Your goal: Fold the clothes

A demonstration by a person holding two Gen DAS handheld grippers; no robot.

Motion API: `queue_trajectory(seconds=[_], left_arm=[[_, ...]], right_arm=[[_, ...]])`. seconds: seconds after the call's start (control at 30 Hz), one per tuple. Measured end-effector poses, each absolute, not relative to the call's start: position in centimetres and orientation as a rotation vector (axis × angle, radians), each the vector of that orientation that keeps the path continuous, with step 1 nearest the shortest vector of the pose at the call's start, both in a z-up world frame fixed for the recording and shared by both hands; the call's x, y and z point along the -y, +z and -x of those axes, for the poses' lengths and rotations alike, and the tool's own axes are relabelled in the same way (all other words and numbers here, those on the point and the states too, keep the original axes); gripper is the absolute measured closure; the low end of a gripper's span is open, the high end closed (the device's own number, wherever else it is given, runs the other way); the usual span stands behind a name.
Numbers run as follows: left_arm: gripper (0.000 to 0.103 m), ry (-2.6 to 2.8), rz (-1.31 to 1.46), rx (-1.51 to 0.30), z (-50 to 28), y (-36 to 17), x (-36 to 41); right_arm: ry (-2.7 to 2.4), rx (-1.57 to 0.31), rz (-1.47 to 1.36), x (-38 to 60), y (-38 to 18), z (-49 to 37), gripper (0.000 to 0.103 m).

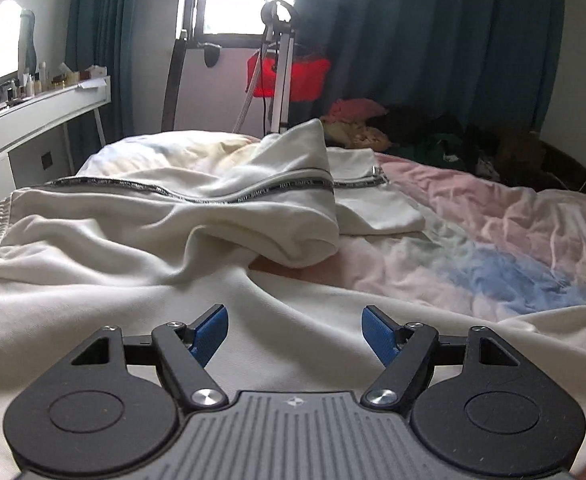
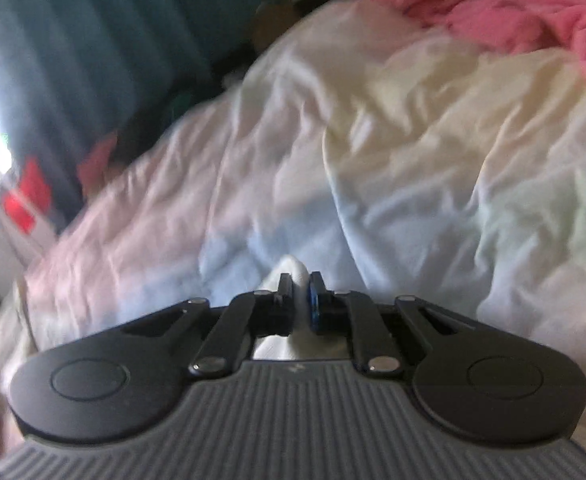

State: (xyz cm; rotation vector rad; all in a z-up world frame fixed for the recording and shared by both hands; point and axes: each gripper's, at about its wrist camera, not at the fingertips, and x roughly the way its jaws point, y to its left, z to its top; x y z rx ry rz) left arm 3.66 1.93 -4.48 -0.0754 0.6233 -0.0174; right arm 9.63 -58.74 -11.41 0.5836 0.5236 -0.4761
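A white garment (image 1: pixel 141 224) with a black lettered stripe lies rumpled across the bed in the left wrist view, partly folded over itself with a raised peak. My left gripper (image 1: pixel 295 332) is open, blue pads apart, low over the near white cloth and holding nothing. My right gripper (image 2: pixel 301 296) is shut on a fold of white cloth (image 2: pixel 291 270), which pokes up between the fingers. The right wrist view is tilted and blurred.
A pastel pink, blue and cream duvet (image 1: pixel 473 232) covers the bed. Dark and pink clothes (image 1: pixel 413 128) are heaped at the far side by teal curtains. A tripod (image 1: pixel 277 72), a red bag and a white dresser (image 1: pixel 33 120) stand left. Pink cloth (image 2: pixel 533 20) lies on the duvet.
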Motion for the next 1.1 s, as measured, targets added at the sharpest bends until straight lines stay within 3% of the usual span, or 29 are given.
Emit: queue_trajectory(seconds=[0.23,0.33,0.4,0.47,0.53,0.87,1.1], left_arm=[[0.027,-0.03,0.062,-0.61,-3.4,-4.0,-2.4],[0.027,-0.034,0.049,-0.595,-3.2,-3.8,-2.1],[0.027,-0.039,0.036,-0.583,-2.9,-3.7,-1.8],[0.027,-0.044,0.022,-0.572,-2.7,-3.6,-1.6],[0.027,-0.051,0.019,-0.57,-2.5,-3.6,-1.4],[0.024,-0.088,-0.037,-0.561,-1.3,-4.3,-0.3],[0.021,-0.095,-0.247,-0.575,-4.6,-6.7,3.7]], right_arm=[[-0.579,-0.563,-0.526,58.8,-12.1,-9.2,0.092],[-0.574,-0.549,-0.52,58.2,-11.6,-8.9,0.086],[-0.56,-0.546,-0.489,57.2,-10.6,-8.8,0.074],[-0.521,-0.541,-0.446,55.8,-9.4,-8.5,0.038],[-0.452,-0.517,-0.414,53.8,-7.8,-7.6,0.017],[-0.192,-0.456,-0.374,42.2,-0.5,-2.4,0.02],[-0.113,-0.5,-0.547,37.8,-3.1,0.7,0.02]])
